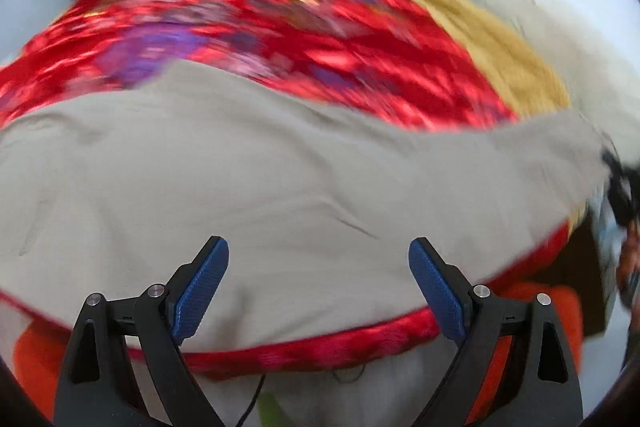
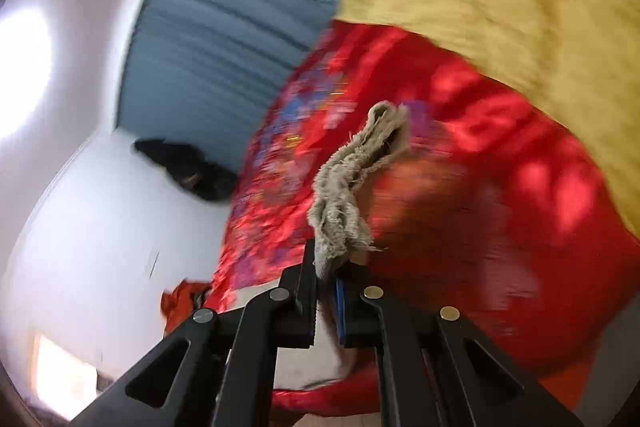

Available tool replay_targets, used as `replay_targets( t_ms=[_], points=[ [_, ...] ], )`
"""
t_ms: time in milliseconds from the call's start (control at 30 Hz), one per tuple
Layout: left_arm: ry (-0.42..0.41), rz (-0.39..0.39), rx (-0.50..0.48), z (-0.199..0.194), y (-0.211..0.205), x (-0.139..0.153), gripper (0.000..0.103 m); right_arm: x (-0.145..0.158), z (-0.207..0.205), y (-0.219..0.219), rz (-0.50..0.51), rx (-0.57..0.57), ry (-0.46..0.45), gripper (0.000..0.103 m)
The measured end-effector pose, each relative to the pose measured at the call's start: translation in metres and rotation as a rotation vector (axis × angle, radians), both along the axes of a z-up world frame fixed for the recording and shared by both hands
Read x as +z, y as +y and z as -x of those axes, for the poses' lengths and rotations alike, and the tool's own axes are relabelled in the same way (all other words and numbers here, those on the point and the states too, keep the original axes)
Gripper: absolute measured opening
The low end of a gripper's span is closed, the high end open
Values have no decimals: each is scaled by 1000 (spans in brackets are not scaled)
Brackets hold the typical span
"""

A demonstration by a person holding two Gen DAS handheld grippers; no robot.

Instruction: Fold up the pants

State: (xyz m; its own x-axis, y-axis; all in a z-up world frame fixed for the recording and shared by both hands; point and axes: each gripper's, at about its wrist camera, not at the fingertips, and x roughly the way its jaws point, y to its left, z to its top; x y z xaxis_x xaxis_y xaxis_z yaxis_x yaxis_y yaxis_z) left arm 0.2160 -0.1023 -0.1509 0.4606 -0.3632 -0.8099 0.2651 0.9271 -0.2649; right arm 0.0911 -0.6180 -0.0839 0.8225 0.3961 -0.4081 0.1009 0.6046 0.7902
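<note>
Beige pants point(image 1: 280, 179) lie spread across a red patterned bedspread point(image 1: 248, 27) in the left wrist view. My left gripper point(image 1: 318, 255) is open and empty just above the pants near the bed's front edge. My right gripper point(image 2: 326, 267) is shut on a frayed end of the pants point(image 2: 352, 179), which sticks up bunched between the fingers. The right gripper shows blurred at the far right of the left wrist view point(image 1: 618, 183), at the end of a stretched-out leg.
A yellow blanket point(image 1: 492, 43) point(image 2: 500, 7) lies on the bed beyond the red bedspread. Orange cloth point(image 1: 36, 355) hangs below the front edge. A dark object point(image 2: 188, 167) sits on the white floor beside a blue-grey ribbed wall point(image 2: 216, 39).
</note>
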Motion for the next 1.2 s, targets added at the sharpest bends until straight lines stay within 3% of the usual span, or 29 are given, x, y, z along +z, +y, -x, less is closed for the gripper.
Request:
replay_targets(
  t_ms=[200,333,500,767,900,1000,1033,1067,1133,1200],
  points=[
    [-54,60,224,8,102,25,93,66,-20,76,55,157,-117,7],
    [-62,76,286,17,134,14,93,97,-39,138,77,269,-170,7],
    [-19,125,319,29,158,-13,93,104,-59,213,80,380,-185,7],
    [-18,183,379,44,192,-24,93,62,-103,345,81,545,-123,8],
    [-19,186,410,45,204,-29,93,13,-126,415,75,613,-45,9],
    [-11,183,444,46,212,-34,93,-29,-135,456,124,645,68,24],
    [-5,183,460,46,215,-36,93,-48,-133,468,114,666,105,41],
    [-2,184,473,45,218,-36,93,-57,-132,469,101,667,117,46],
    [-6,186,493,46,223,-36,93,-64,-120,460,57,642,105,46],
    [-17,178,502,46,222,-33,93,-61,-105,427,41,572,55,46]
  ],
)
